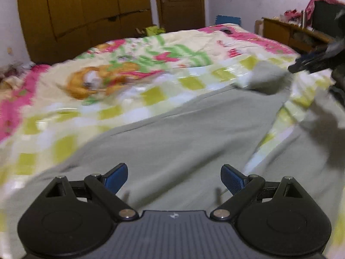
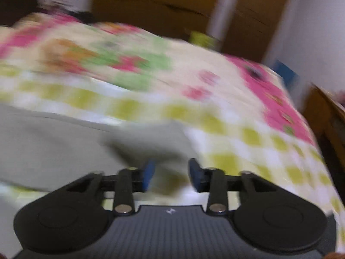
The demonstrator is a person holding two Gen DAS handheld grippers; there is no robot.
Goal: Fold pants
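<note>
Grey-green pants [image 1: 176,133] lie spread on the bed's patterned cover, one leg running away to the upper right, a second leg [image 1: 312,142] at the right. My left gripper [image 1: 174,178] is open and empty just above the pants. The right gripper shows in the left wrist view [image 1: 310,63] as a dark blur by the far leg end. In the right wrist view the pants [image 2: 56,142] fill the lower left. My right gripper [image 2: 171,173] is open over the leg end [image 2: 151,142]; nothing sits between its blue pads. Both views are motion-blurred.
The bed cover [image 1: 129,79] has yellow checks, pink borders and a cartoon print. A brown wardrobe [image 1: 86,10] and door [image 1: 181,0] stand behind the bed. A cluttered wooden desk [image 1: 291,30] stands to the right, also in the right wrist view [image 2: 325,116].
</note>
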